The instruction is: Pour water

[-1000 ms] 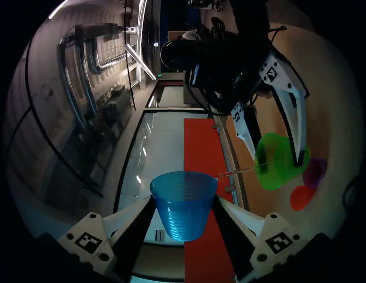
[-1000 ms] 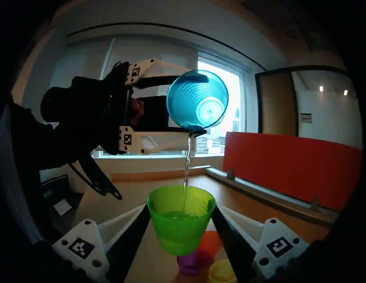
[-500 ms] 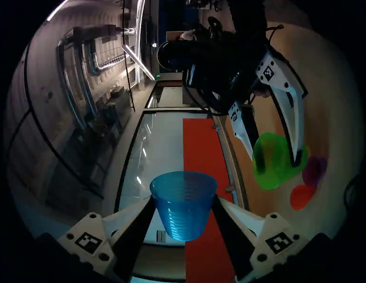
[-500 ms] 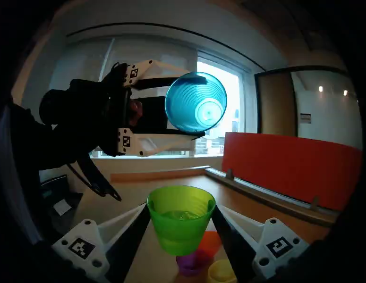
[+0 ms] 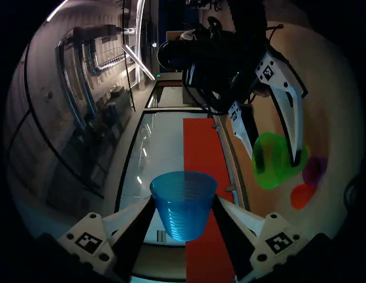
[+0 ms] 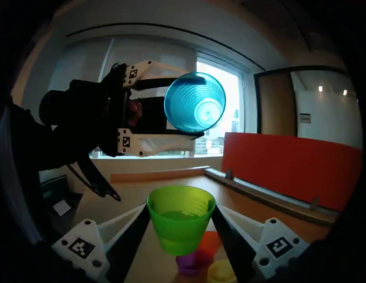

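Note:
My left gripper [image 5: 183, 207] is shut on a blue cup [image 5: 183, 204], held on its side. In the right gripper view the blue cup [image 6: 195, 102] hangs tipped above and slightly behind a green cup [image 6: 181, 219], its mouth facing me, with no stream falling. My right gripper [image 6: 181, 221] is shut on the green cup, which stands upright with water in it. The left gripper view shows the green cup [image 5: 271, 161] farther off between the right gripper's white fingers [image 5: 293, 113].
A wooden table [image 6: 149, 188] lies below. On it sit a purple cup [image 6: 193, 262], an orange cup [image 6: 212, 240] and a yellow cup [image 6: 221, 272] under the green cup. A red partition [image 6: 296, 167] runs along the right; a window is behind.
One second ago a thin stream ran from the blue cup into the green cup. The stream has stopped and the blue cup has lifted slightly.

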{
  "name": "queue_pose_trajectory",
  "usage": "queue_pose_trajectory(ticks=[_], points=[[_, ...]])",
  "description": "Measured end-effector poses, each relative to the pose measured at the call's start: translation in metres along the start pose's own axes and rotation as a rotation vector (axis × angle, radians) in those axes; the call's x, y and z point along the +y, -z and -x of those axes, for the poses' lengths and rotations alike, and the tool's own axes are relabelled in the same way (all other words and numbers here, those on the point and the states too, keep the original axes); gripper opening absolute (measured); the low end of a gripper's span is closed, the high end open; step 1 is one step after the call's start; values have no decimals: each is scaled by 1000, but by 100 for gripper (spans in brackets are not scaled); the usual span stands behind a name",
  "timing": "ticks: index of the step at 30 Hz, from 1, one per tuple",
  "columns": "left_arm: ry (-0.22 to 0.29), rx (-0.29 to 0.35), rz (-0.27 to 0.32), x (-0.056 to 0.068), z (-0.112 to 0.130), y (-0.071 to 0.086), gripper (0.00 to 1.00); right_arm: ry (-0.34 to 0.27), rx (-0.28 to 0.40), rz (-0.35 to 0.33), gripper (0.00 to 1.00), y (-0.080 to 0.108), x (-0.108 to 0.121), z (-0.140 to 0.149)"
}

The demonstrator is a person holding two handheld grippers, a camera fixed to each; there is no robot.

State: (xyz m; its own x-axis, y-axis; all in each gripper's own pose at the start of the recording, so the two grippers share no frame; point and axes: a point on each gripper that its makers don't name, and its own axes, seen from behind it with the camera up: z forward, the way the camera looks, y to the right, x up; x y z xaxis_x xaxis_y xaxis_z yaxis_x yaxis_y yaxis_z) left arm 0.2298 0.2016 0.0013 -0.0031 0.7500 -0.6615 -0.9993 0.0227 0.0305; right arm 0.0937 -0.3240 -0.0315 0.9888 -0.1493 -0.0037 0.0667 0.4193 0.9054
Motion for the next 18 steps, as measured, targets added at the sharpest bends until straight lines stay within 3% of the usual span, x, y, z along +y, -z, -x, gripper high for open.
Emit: queue_pose_trajectory(ticks=[11, 18], points=[[95, -7, -22, -2, 7, 1, 83, -2, 4, 6, 90, 1, 2, -1], [199, -7, -33, 0, 10, 5, 83, -2, 10, 4, 90, 1, 2, -4]])
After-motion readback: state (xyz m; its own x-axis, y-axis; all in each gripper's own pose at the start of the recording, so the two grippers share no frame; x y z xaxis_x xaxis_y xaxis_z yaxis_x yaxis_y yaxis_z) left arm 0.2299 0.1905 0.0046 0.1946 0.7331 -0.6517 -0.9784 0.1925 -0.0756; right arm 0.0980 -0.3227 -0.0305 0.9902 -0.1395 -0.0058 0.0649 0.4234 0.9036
